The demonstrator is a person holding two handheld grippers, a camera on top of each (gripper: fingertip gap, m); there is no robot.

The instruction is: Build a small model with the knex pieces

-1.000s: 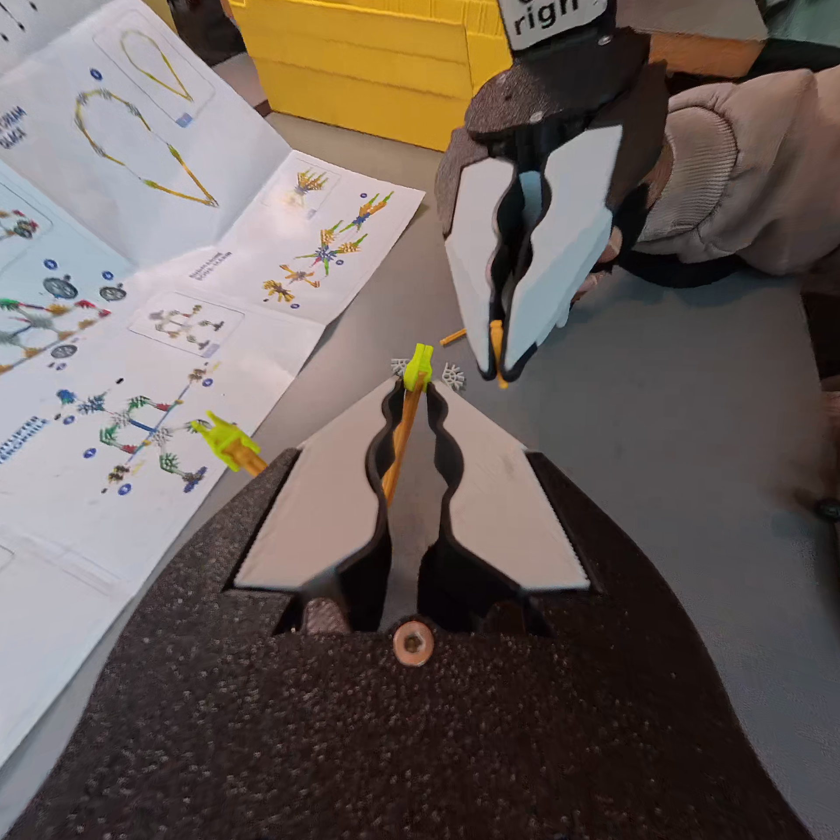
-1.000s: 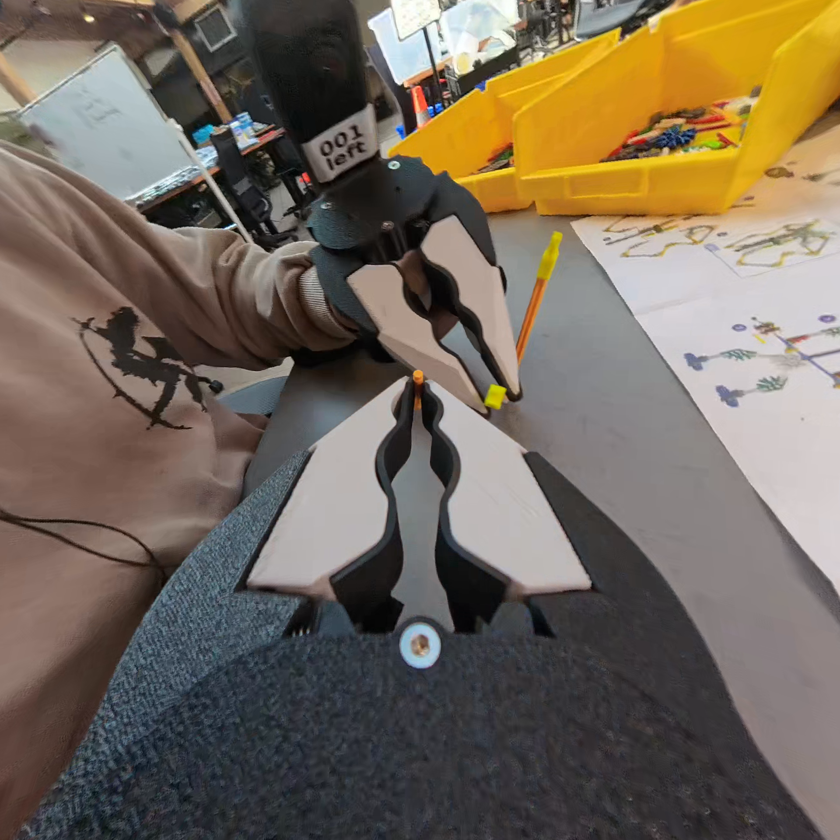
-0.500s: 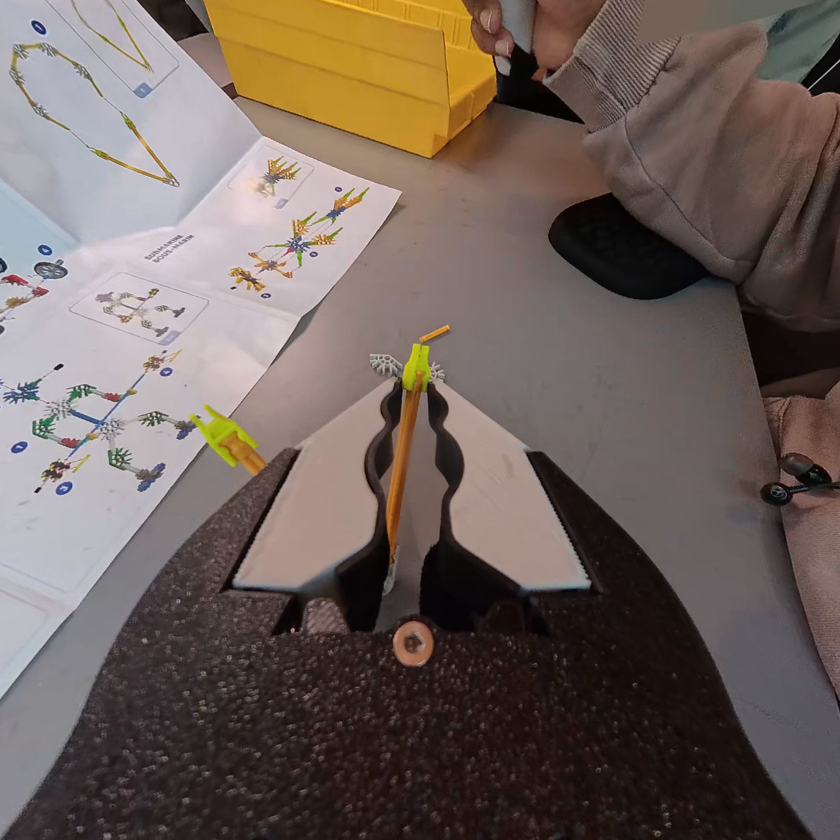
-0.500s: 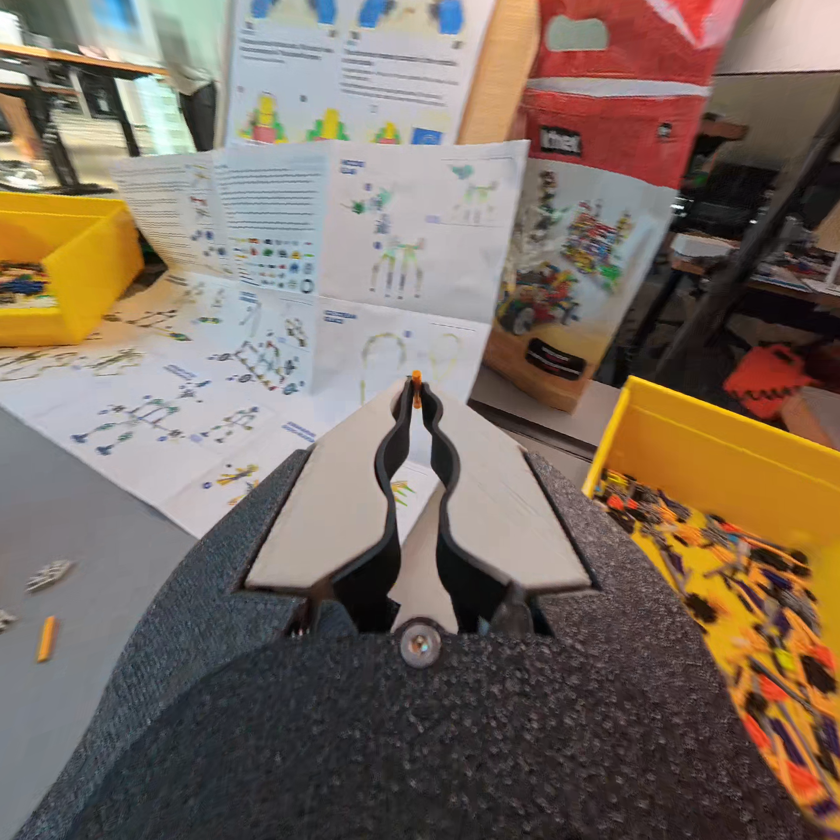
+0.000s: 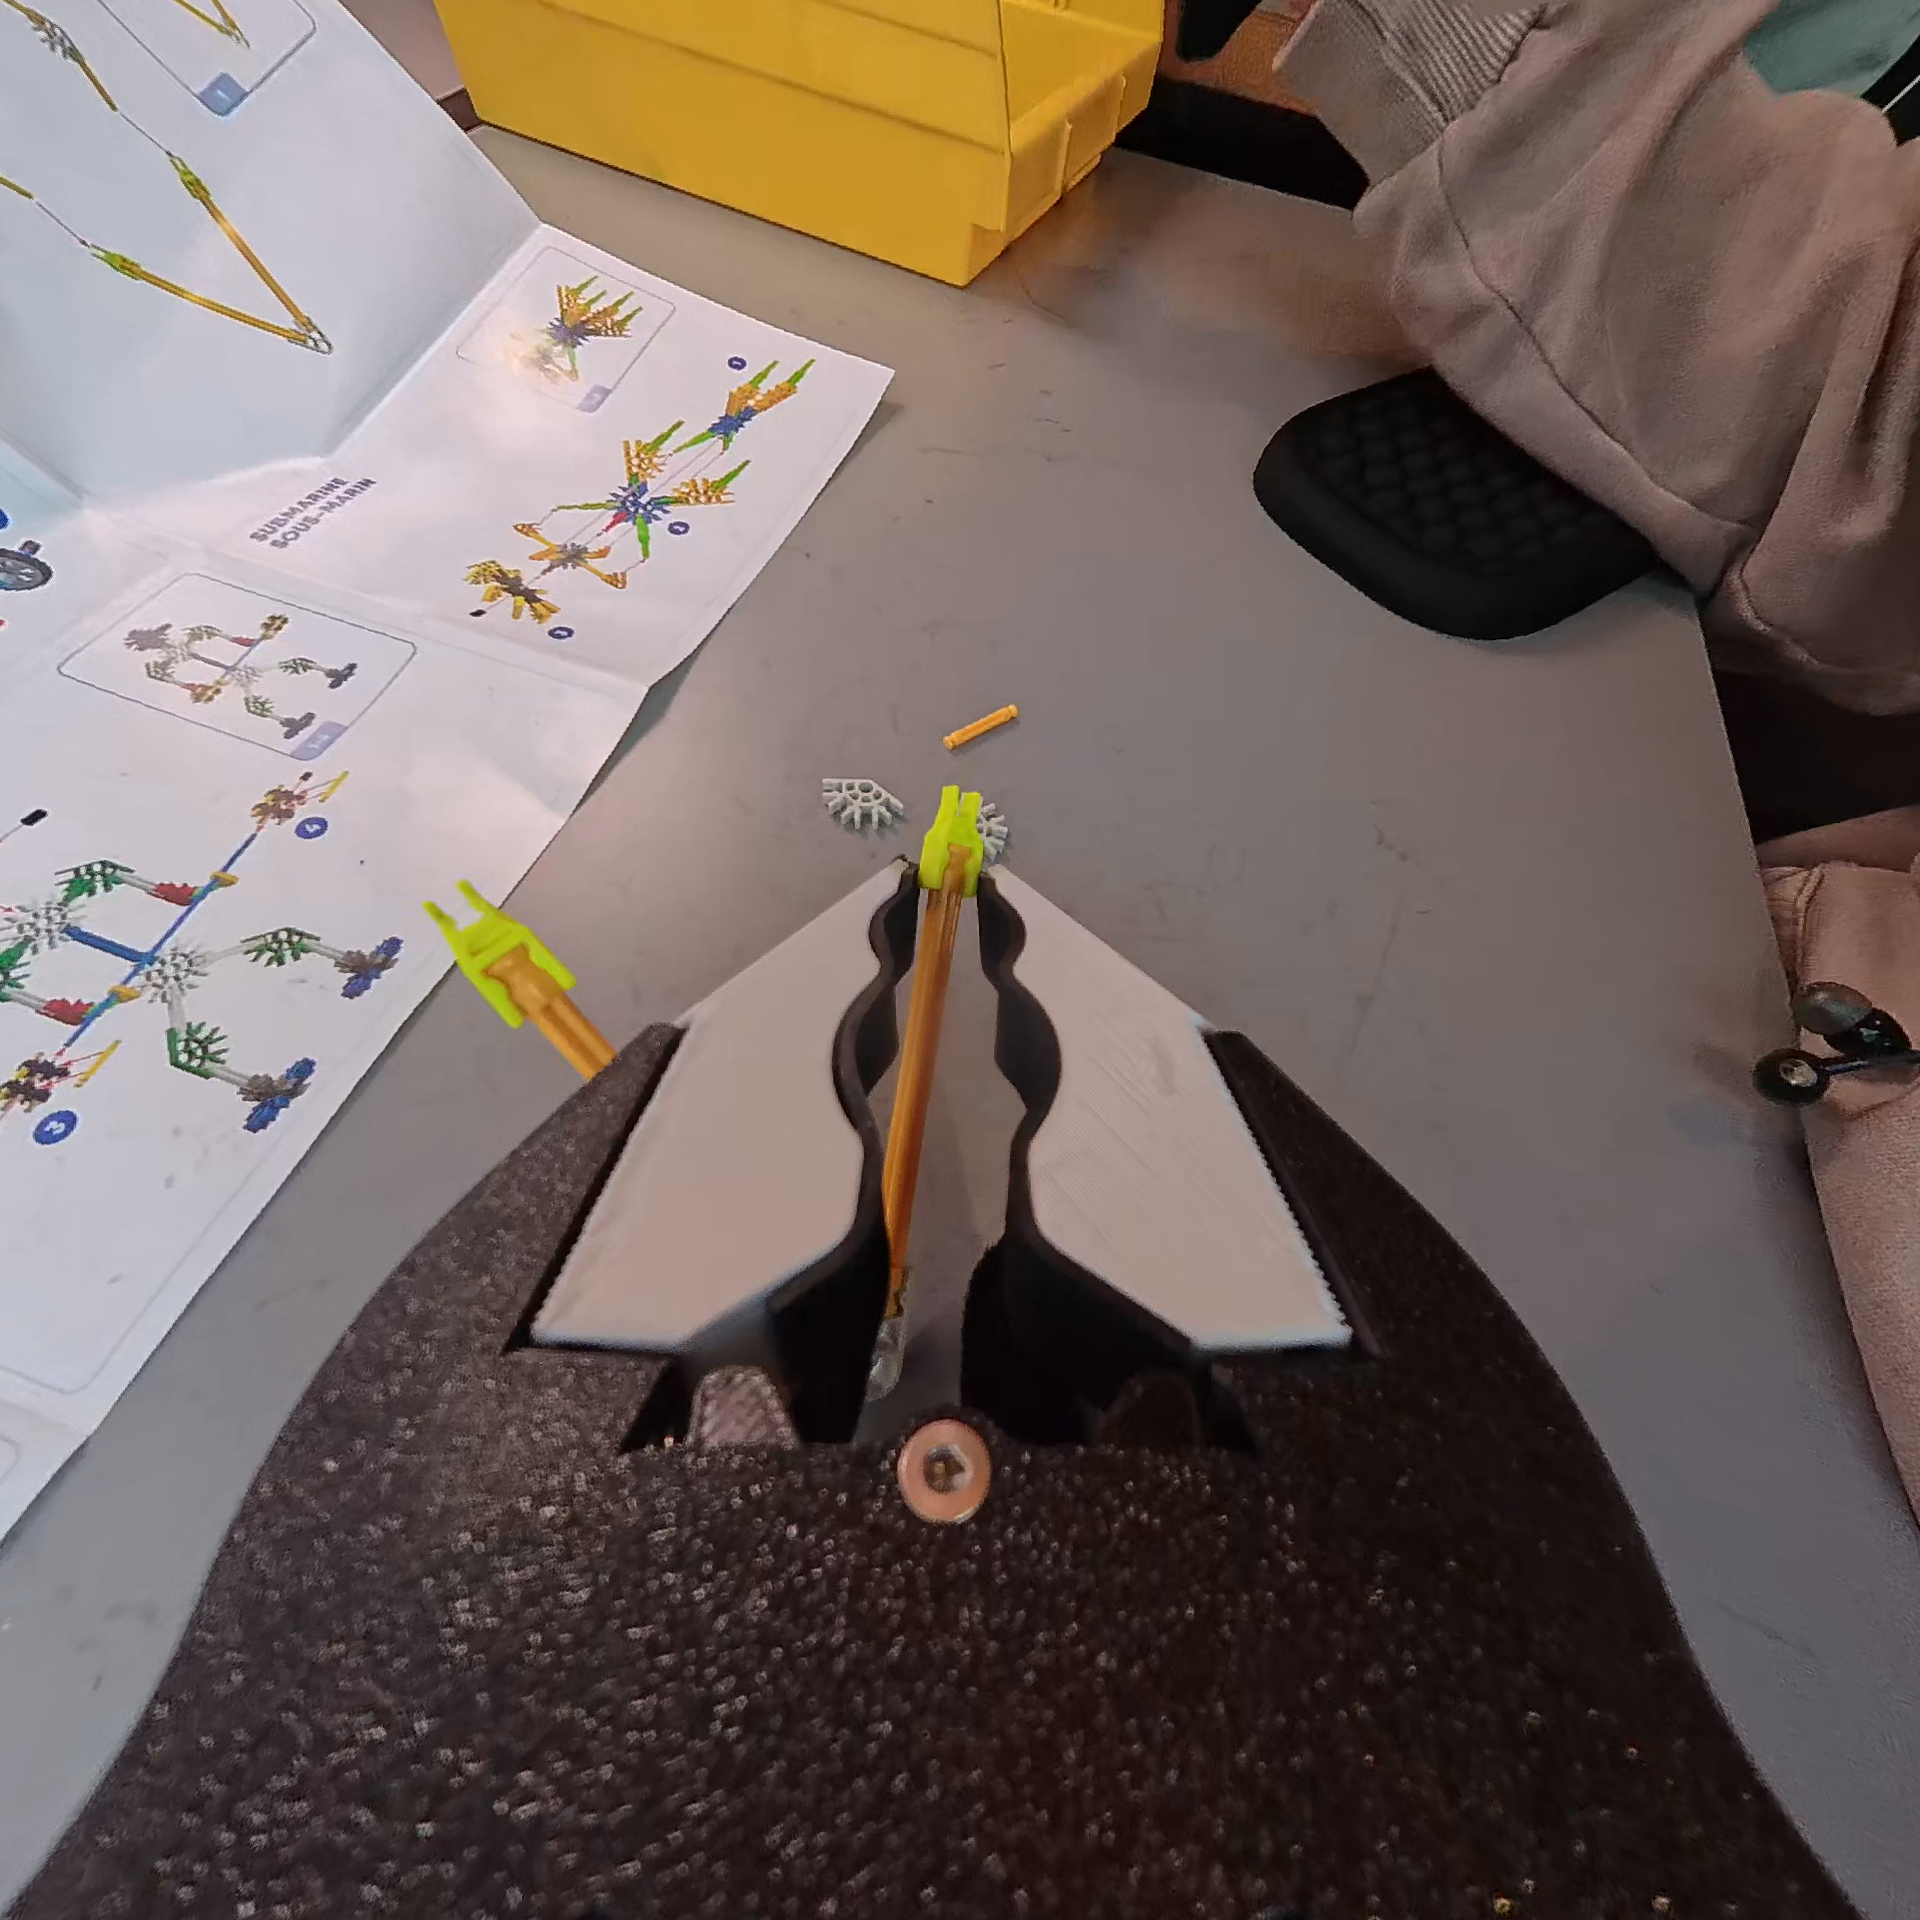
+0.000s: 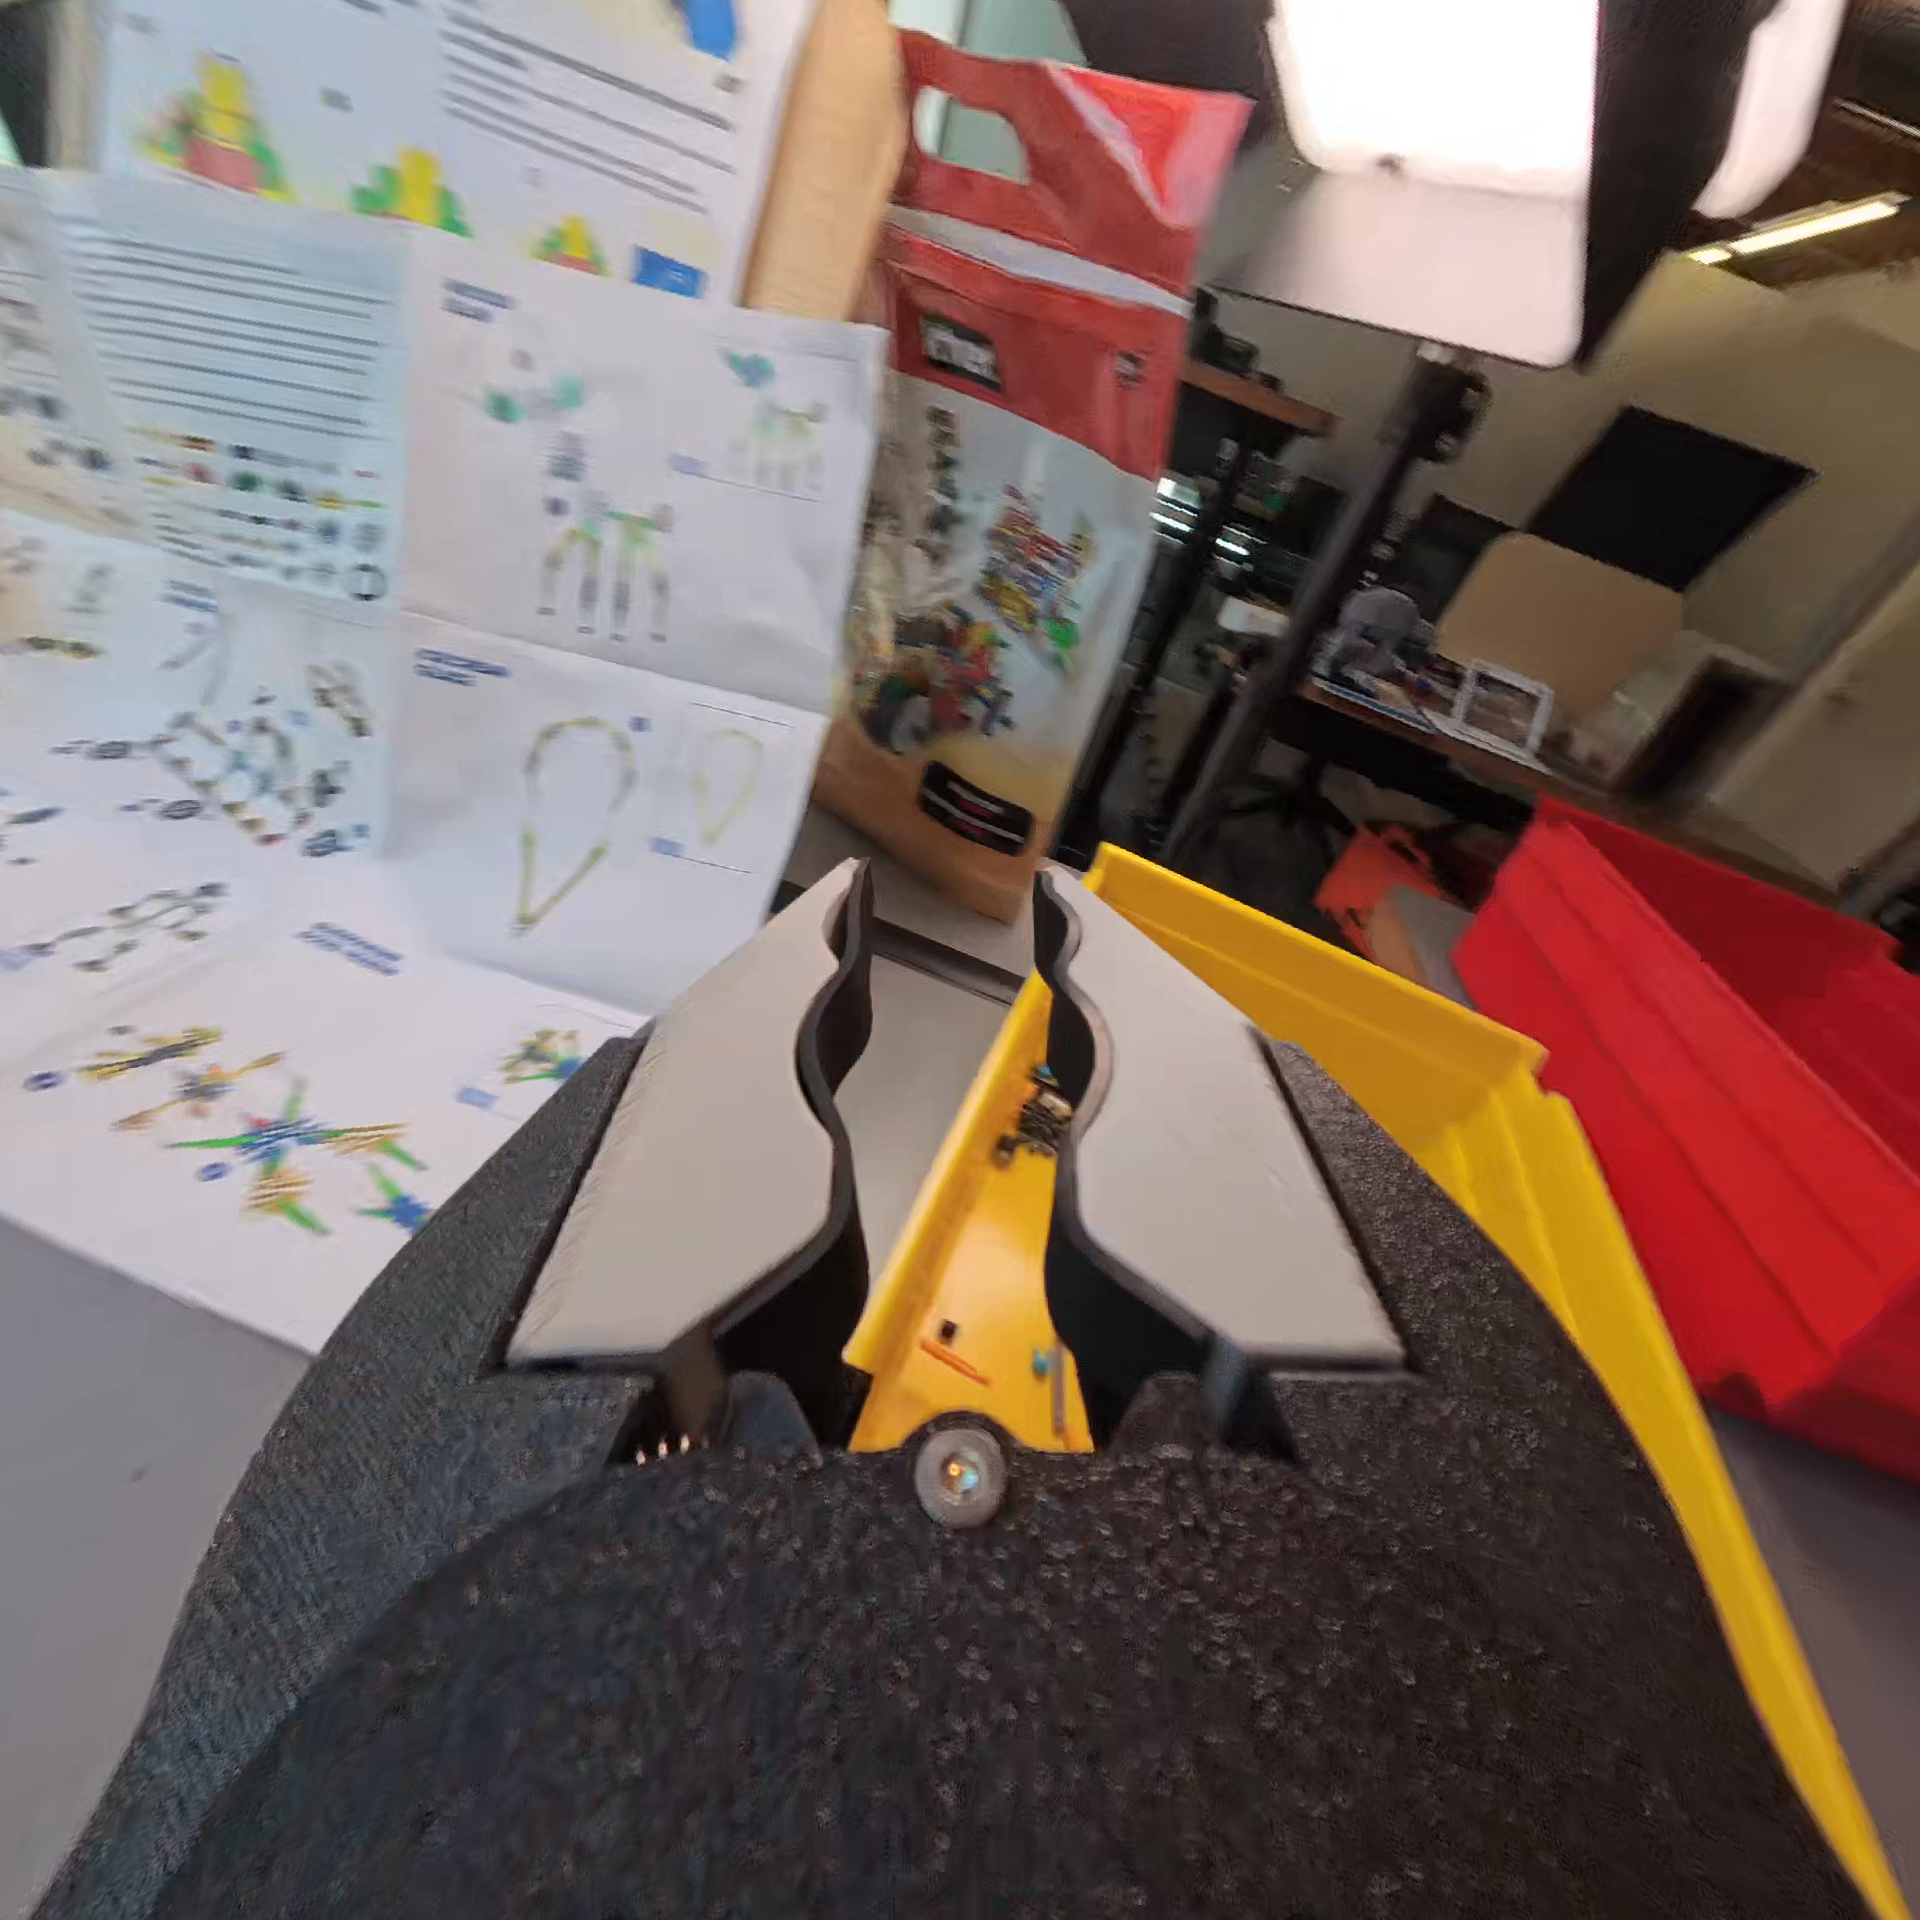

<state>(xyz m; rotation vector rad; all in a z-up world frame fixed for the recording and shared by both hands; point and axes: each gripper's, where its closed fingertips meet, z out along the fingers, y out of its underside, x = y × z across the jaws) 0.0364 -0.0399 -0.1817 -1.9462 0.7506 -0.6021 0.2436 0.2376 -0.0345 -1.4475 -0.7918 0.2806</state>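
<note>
- The right hand-held gripper (image 6: 951,914) has its jaws apart and empty above the yellow bin (image 6: 1351,1049), near the worktop's (image 5: 1299,935) far edge.
- The left hand-held gripper (image 5: 940,883) is closed on an orange rod (image 5: 920,1049), whose long axis runs along its fingers, green connector (image 5: 951,842) forward.

Left hand-held gripper (image 5: 940,883): above the table (image 5: 1299,935), closed on a rod (image 5: 920,1049) lying along its fingers; a connector (image 5: 951,847) on the rod's far end.
Second rod with connector (image 5: 509,971): juts out left of the fingers.
Loose parts: two snowflake connectors (image 5: 862,802) and a short rod (image 5: 980,726) on the table just beyond the tips.
Instruction sheet (image 5: 312,582): left, flat on the table.
Bin (image 5: 831,114): behind the sheet.
Right hand-held gripper (image 6: 951,904): fingers apart, over a bin (image 6: 1299,1039); another bin (image 6: 1714,1122) to the right, a box (image 6: 997,582) behind.
</note>
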